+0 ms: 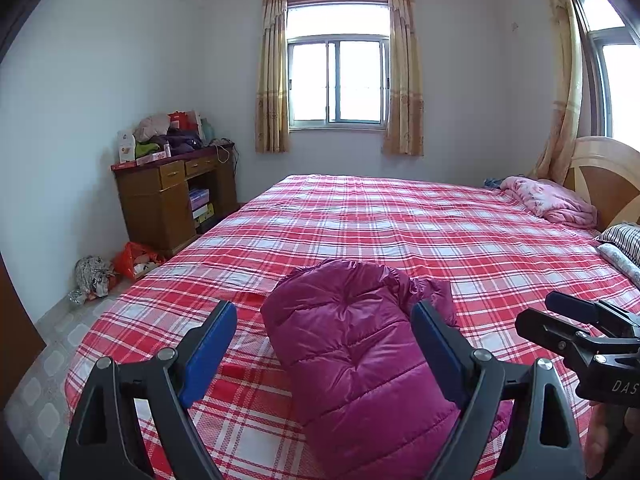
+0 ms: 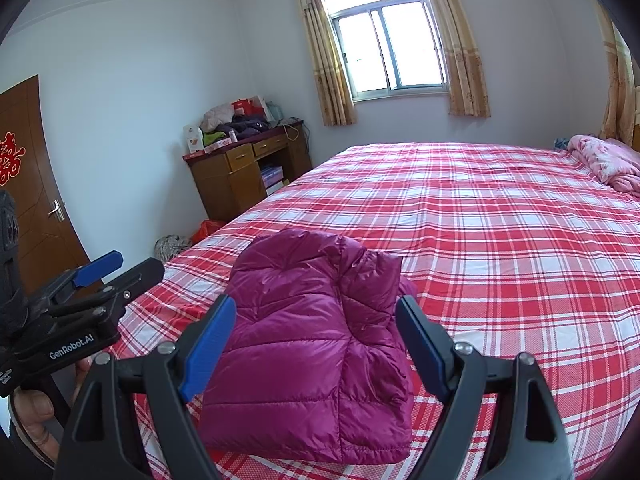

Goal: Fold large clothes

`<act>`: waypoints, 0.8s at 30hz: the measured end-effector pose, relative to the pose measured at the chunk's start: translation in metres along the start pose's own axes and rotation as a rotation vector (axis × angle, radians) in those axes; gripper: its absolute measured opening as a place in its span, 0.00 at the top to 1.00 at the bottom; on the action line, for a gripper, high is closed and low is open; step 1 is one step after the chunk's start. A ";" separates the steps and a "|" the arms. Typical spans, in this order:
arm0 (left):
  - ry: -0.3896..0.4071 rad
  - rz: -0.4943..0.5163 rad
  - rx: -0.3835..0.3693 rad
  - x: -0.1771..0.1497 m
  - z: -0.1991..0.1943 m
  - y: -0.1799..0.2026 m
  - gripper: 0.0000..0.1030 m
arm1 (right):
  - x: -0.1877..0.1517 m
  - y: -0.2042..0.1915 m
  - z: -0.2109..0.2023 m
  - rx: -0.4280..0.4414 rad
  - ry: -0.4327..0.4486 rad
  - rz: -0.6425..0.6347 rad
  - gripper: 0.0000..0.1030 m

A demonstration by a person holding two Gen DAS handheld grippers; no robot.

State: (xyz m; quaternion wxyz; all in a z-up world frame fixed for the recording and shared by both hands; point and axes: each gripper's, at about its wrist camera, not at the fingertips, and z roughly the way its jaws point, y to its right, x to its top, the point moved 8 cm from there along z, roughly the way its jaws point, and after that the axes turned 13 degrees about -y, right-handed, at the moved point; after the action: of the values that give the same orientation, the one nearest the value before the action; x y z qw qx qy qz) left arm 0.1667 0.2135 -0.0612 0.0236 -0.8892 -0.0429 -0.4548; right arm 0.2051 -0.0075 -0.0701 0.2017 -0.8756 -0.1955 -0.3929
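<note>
the magenta puffer jacket (image 1: 360, 360) lies folded into a compact bundle on the near part of the bed (image 1: 400, 216), on the red and white plaid sheet (image 2: 500, 220). its quilted back faces up, and a sleeve or side panel is tucked along its right edge.

the left tool (image 1: 324, 352) hangs above the jacket with its 2 blue-padded fingers (image 1: 208, 352) spread wide on either side of the bundle, gripping nothing. the right tool (image 2: 316, 352) is likewise spread open over the jacket and holds nothing; whether either one touches the fabric is unclear. each tool shows at the edge of the other's view, just beside it.

a pink quilt (image 1: 548, 200) is bunched at the far right of the bed near the wooden headboard (image 1: 600, 176). a wooden worktop (image 1: 176, 196) piled with clothes and boxes stands against the far wall, left of the curtained window (image 1: 338, 80). a red bag (image 1: 134, 260) sits on the floor beside it. a brown door (image 2: 36, 184) shows in the right wrist view.
</note>
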 end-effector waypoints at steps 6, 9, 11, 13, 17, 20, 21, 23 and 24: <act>-0.010 0.002 0.002 0.000 0.002 0.002 0.13 | 0.000 0.000 0.000 0.001 -0.001 -0.002 0.18; -0.014 0.010 0.001 -0.001 0.004 0.004 0.13 | -0.001 0.000 0.000 0.001 -0.001 -0.002 0.18; -0.013 0.011 0.004 -0.001 0.004 0.004 0.13 | -0.001 0.000 0.000 0.001 -0.001 -0.003 0.18; -0.012 0.010 0.007 -0.001 0.004 0.004 0.13 | -0.001 0.000 0.000 0.001 -0.002 -0.003 0.18; -0.018 0.007 0.008 -0.002 0.005 0.004 0.13 | -0.002 0.000 0.000 0.002 -0.004 -0.003 0.18; -0.018 0.009 0.018 -0.002 0.006 0.004 0.13 | -0.002 0.000 0.000 0.002 -0.004 -0.004 0.18; -0.018 0.009 0.025 -0.003 0.006 0.003 0.13 | -0.002 0.000 0.000 0.003 -0.005 -0.003 0.18; -0.012 0.010 0.034 -0.003 0.006 0.003 0.13 | -0.002 0.001 -0.001 0.004 -0.007 -0.003 0.18; -0.009 0.013 0.039 -0.003 0.006 0.003 0.13 | -0.003 0.002 -0.001 0.004 -0.008 -0.004 0.18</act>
State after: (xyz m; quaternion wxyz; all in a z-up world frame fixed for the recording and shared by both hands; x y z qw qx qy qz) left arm 0.1697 0.2110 -0.0672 0.0438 -0.8908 -0.0464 -0.4498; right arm 0.2038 -0.0098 -0.0720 0.2020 -0.8764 -0.1987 -0.3894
